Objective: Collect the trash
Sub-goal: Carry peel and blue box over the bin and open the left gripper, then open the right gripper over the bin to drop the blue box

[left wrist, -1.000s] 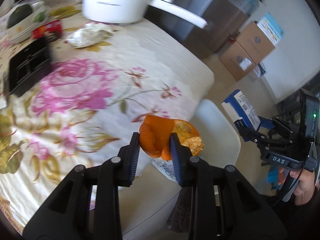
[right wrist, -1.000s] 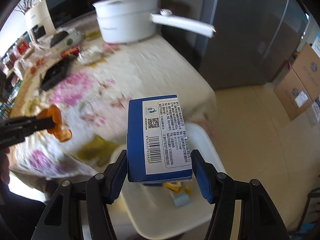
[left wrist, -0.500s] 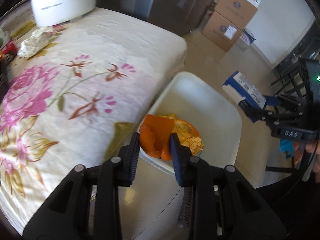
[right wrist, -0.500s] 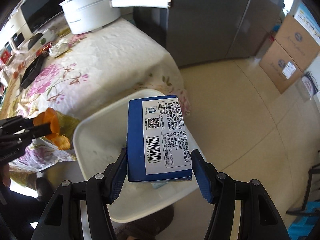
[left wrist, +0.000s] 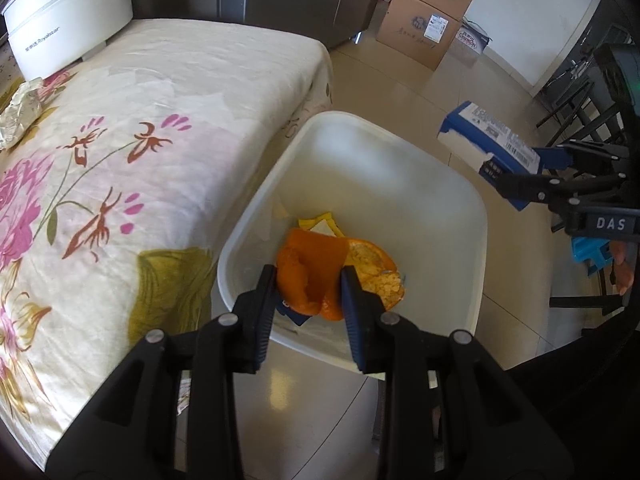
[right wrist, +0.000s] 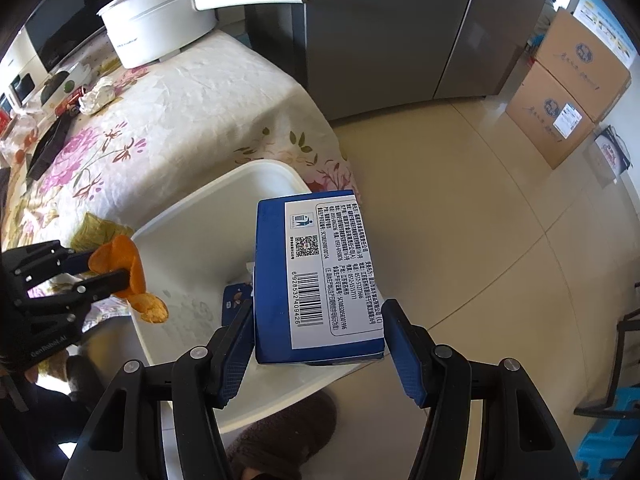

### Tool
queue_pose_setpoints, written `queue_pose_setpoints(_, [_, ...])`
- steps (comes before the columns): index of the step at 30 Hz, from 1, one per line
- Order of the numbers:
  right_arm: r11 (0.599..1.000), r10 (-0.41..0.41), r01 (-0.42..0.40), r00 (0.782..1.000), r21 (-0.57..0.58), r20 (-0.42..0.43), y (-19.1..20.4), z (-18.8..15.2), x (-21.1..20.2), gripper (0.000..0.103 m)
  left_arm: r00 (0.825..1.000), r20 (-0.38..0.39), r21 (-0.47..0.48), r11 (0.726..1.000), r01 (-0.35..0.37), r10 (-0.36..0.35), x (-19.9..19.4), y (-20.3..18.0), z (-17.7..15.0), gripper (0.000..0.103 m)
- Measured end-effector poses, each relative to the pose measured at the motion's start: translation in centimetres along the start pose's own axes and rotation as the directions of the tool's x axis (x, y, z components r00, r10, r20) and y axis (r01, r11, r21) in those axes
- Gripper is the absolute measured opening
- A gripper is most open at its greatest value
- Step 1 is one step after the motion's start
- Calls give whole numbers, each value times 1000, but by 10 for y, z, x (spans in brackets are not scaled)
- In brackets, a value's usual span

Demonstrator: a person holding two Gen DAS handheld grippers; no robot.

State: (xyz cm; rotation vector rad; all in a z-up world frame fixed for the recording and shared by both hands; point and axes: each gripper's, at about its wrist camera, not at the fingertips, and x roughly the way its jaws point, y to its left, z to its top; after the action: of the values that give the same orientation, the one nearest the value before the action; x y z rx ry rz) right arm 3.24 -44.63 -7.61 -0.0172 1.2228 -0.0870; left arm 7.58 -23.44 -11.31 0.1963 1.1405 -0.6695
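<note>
My left gripper [left wrist: 309, 289] is shut on a piece of orange peel [left wrist: 316, 268] and holds it over the near edge of a white plastic bin [left wrist: 448, 172] on the floor beside the table. My right gripper [right wrist: 318, 340] is shut on a blue carton [right wrist: 320, 276] with a white barcode label, held above the bin's [right wrist: 200, 208] rim. The carton [left wrist: 488, 150] also shows at the right of the left wrist view, and the peel [right wrist: 124, 268] at the left of the right wrist view. Yellow and blue wrappers [left wrist: 320, 224] lie in the bin.
The table with a floral cloth [left wrist: 120, 140] stands left of the bin. On it are a white pot [right wrist: 160, 32] with a long handle, crumpled paper [right wrist: 98, 94] and a black tray [right wrist: 48, 148]. Cardboard boxes [left wrist: 428, 12] stand on the tiled floor behind. A grey fridge [right wrist: 380, 28] stands near the table.
Both grippers have swung away from the table and come over the white bin, each holding its item. The bin's inside now shows fully.
</note>
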Motion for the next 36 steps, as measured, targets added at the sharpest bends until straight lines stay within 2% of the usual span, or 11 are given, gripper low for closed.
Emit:
queue_pose_setpoints(1, [1000,1,-1,1000,2,0,-1,0,0,64,1000,3,-5,1000,9,-9,0,1,1,44])
queue_pose_setpoints(3, [1000,2,-2,1000,3,-2,-1,0,1,64,1000,-2,-9,1000,22,-22,0,2,4,85])
queue_pose_setpoints(4, [1000,2,-2,1000,4,-3,0,0,1,64,1000,4,-11,1000,6,-6,-2,3,5,88])
queue_pose_setpoints(7, [1000,2,-2,1000,2,-5,1,0,1,64,1000,21,-9,1000,-2,2,-12,5,7,88])
queue_pose_setpoints(12, [1000,4,-4,1000,-6,-11,5,0,3,64,999,47,-84,996,-3,7,-29,25,11,93])
queue_pose_setpoints(16, [1000,6,-7,1000,-17,-19,10,1,6,64,996,54,-125,990,-66,73,-42,43,8,96])
queue_pose_setpoints(21, [999,14,-16,999,-32,-36,19,3,13,64,992,57,-177,979,-104,116,-57,66,-3,101])
queue_pose_setpoints(31, [998,36,-38,998,-45,-52,38,12,21,64,984,81,-268,955,-129,156,-85,102,-19,101])
queue_pose_setpoints(34, [997,71,-73,996,-27,-63,42,15,23,65,983,86,-295,947,-128,159,-91,111,-23,101])
queue_pose_setpoints(35, [996,85,-86,994,-21,-65,42,16,24,67,984,86,-307,943,-125,158,-93,114,-25,101])
queue_pose_setpoints(36, [995,95,-96,993,-15,-64,44,17,23,76,984,86,-316,941,-122,156,-94,116,-26,101])
